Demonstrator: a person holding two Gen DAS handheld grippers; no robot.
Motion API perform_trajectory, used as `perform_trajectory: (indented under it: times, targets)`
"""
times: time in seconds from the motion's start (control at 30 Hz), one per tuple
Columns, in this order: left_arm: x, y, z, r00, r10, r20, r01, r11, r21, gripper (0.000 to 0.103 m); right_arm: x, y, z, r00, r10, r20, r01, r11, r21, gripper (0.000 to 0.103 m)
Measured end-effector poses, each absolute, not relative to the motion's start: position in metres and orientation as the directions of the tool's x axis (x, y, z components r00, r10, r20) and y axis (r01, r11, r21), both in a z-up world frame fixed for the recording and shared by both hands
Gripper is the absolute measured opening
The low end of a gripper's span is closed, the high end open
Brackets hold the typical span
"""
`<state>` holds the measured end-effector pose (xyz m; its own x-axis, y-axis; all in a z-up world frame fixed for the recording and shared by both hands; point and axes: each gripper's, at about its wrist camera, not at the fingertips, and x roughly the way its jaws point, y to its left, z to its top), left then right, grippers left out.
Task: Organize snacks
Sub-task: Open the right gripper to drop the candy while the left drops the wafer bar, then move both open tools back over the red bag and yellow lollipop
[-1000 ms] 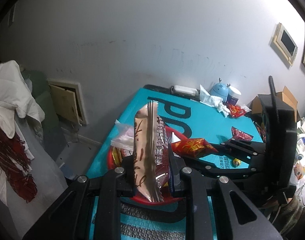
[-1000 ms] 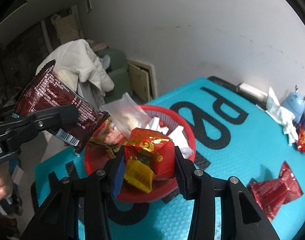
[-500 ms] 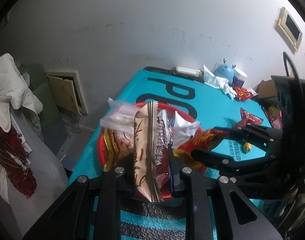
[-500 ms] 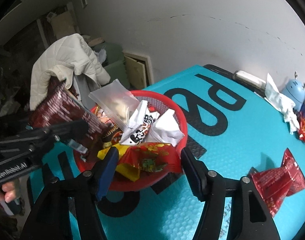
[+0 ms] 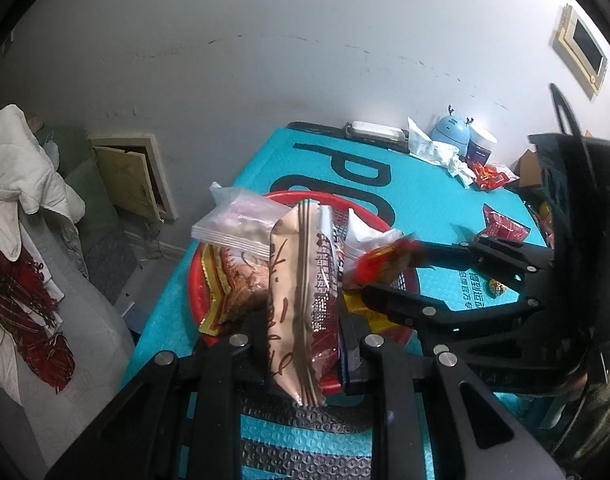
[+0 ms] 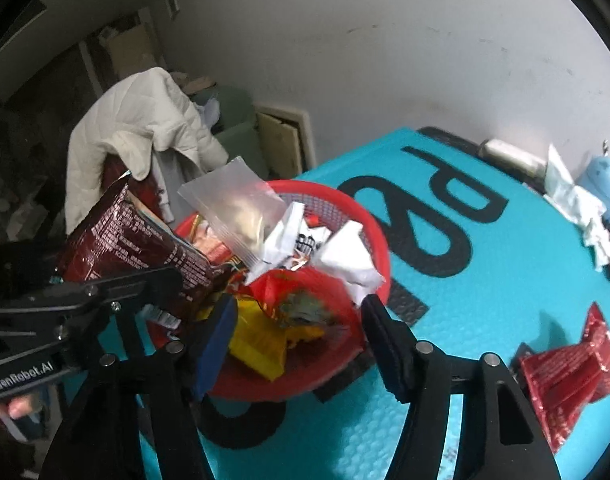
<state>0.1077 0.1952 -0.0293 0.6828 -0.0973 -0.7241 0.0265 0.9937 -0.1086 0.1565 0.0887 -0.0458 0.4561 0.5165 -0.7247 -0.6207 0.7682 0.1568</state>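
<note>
Red plastic basket (image 6: 379, 240) is sitting on the teal tabletop (image 6: 485, 304), already stuffed with snacks: a clear zip bag (image 6: 233, 204) poking up at the back, a couple of white packets (image 6: 345, 256) and some yellow wrappers (image 6: 261, 344).

The left gripper (image 5: 305, 344) is clenching a long brown-and-maroon snack packet (image 5: 297, 280), holding it upright right over the near edge of the basket. From the right wrist view that same packet (image 6: 133, 236) is showing its dark red printed side, hanging at the basket's left rim.

The right gripper (image 6: 301, 332) is standing released, fingers spread on either side of a red and gold packet (image 6: 293, 296) that's lying in the basket on top of the pile. The pads aren't pressing on it.

Another red packet (image 6: 565, 376) is lying loose on the tabletop off to the right, well apart from the basket. Crumpled tissue (image 6: 585, 212) and a little blue gadget (image 6: 603, 180) are hanging out near the far edge by the wall.
</note>
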Motion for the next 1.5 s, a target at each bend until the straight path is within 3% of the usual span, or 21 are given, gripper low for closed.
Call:
perform_trajectory:
  times: [0.17,0.43,0.5,0.6,0.67,1.03,1.5]
  targets:
    - [0.112,0.195,-0.030,0.668,-0.113,-0.736,0.034,0.992,-0.121,0.022,0.152,0.081,-0.041,0.460,0.513,-0.724,-0.614,0.773,0.157,0.073]
    - [0.122,0.186,-0.030,0.636,-0.116,-0.763,0.048,0.993,-0.110,0.028,0.148,0.067,-0.034,0.471,0.505,-0.724,-0.590,0.790,0.167,0.073]
    - [0.124,0.183,-0.030,0.629,-0.099,-0.771,0.046,0.995,-0.090,0.050,0.146,0.062,-0.033,0.473,0.503,-0.723,-0.583,0.794,0.171,0.073]
    - [0.123,0.180,-0.029,0.635,-0.063,-0.770,0.024,0.998,-0.062,0.068,0.144,0.056,-0.029,0.485,0.498,-0.719,-0.572,0.802,0.170,0.073]
    - [0.123,0.178,-0.027,0.641,-0.052,-0.766,0.016,0.998,-0.054,0.074,0.144,0.051,-0.026,0.495,0.494,-0.715,-0.565,0.808,0.168,0.073]
    - [0.111,0.175,-0.010,0.698,-0.043,-0.715,0.007,0.999,-0.054,0.075,0.132,0.044,-0.030,0.474,0.506,-0.720,-0.562,0.804,0.195,0.073]
    - [0.111,0.168,0.001,0.722,-0.129,-0.680,0.041,0.989,-0.145,0.075,0.109,0.045,-0.040,0.409,0.551,-0.727,-0.573,0.775,0.265,0.071]
